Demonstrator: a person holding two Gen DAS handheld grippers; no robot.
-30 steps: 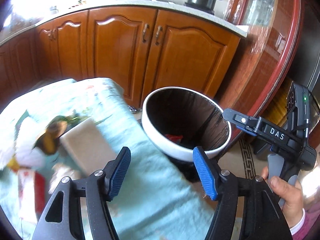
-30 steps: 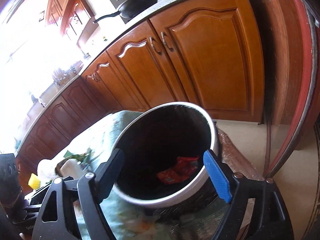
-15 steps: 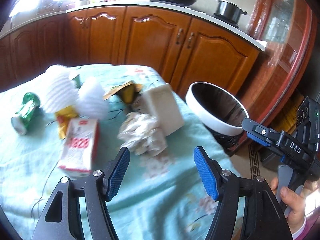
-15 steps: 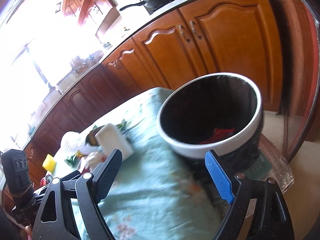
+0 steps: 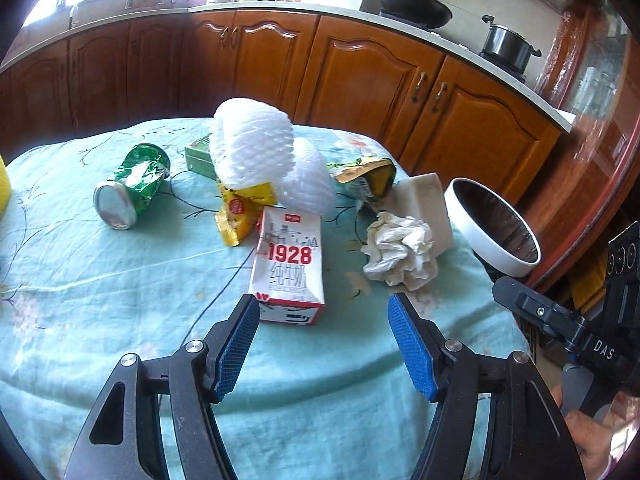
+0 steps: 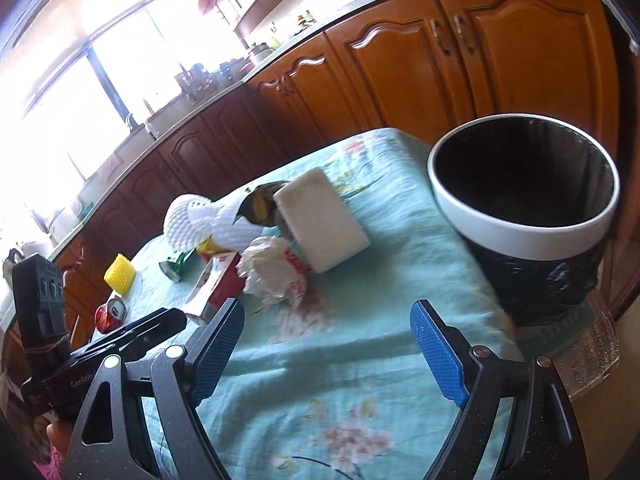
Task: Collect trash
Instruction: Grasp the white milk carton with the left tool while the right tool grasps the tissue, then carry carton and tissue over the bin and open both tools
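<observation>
Trash lies on a table with a teal cloth (image 5: 120, 280). A white milk carton marked 1928 (image 5: 289, 268) lies just ahead of my open, empty left gripper (image 5: 320, 340). To its right is a crumpled paper wad (image 5: 400, 252) and a white foam block (image 5: 424, 204). Behind are white foam nets (image 5: 256, 148), yellow wrappers (image 5: 240, 212) and a crushed green can (image 5: 132, 188). The black bin with a white rim (image 6: 524, 216) stands past the table's right edge. My right gripper (image 6: 328, 344) is open and empty over the cloth, left of the bin.
Wooden kitchen cabinets (image 5: 360, 72) run behind the table, with a wok (image 5: 412, 4) and pot (image 5: 506, 44) on the counter. A red can (image 6: 111, 314) and a yellow foam piece (image 6: 119, 278) lie at the table's far left in the right wrist view.
Both grippers have swung left, away from the bin and over the table. The trash pile has come into the left wrist view. Both stay open and empty.
</observation>
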